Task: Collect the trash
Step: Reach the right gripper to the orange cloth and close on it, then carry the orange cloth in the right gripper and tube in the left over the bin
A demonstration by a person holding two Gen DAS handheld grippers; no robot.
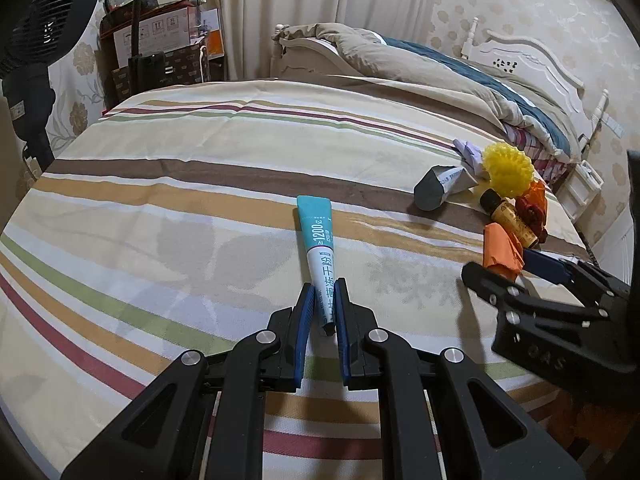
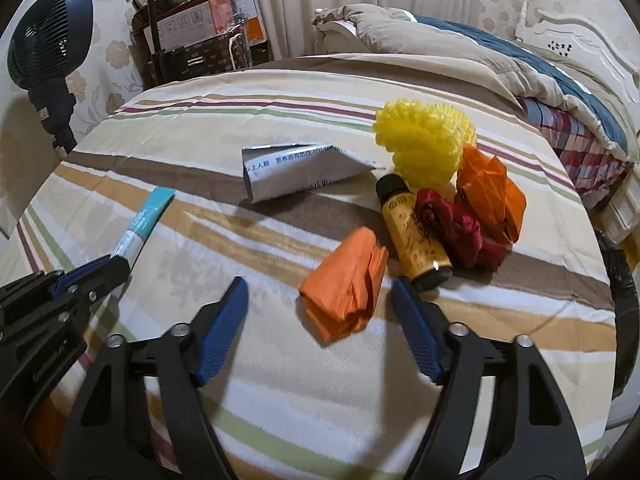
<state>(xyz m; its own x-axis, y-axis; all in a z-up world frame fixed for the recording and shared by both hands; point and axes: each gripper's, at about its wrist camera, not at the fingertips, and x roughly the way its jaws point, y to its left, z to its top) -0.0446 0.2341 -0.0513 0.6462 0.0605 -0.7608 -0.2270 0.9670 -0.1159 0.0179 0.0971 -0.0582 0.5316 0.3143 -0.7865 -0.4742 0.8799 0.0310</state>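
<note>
My left gripper (image 1: 325, 286) is shut on the lower end of a teal and white tube (image 1: 318, 240), which points away over the striped bedsheet (image 1: 160, 208). The tube (image 2: 142, 218) and the left gripper (image 2: 116, 266) also show at the left of the right wrist view. My right gripper (image 2: 320, 284) stands open, its blue pads either side of a crumpled orange paper (image 2: 344, 284) that lies between them untouched. Beyond lie a yellow bottle with a black cap (image 2: 412, 236), a dark red wrapper (image 2: 456, 232), a second orange paper (image 2: 492, 196), a yellow foam net (image 2: 424, 140) and a folded white box (image 2: 296, 172).
A rumpled beige and blue quilt (image 1: 440, 64) is heaped at the head of the bed by the white headboard (image 1: 532, 60). A black fan (image 2: 44, 40) and stacked boxes and bags (image 2: 196, 36) stand past the far-left edge. A black bag rim (image 2: 624, 320) shows at the right.
</note>
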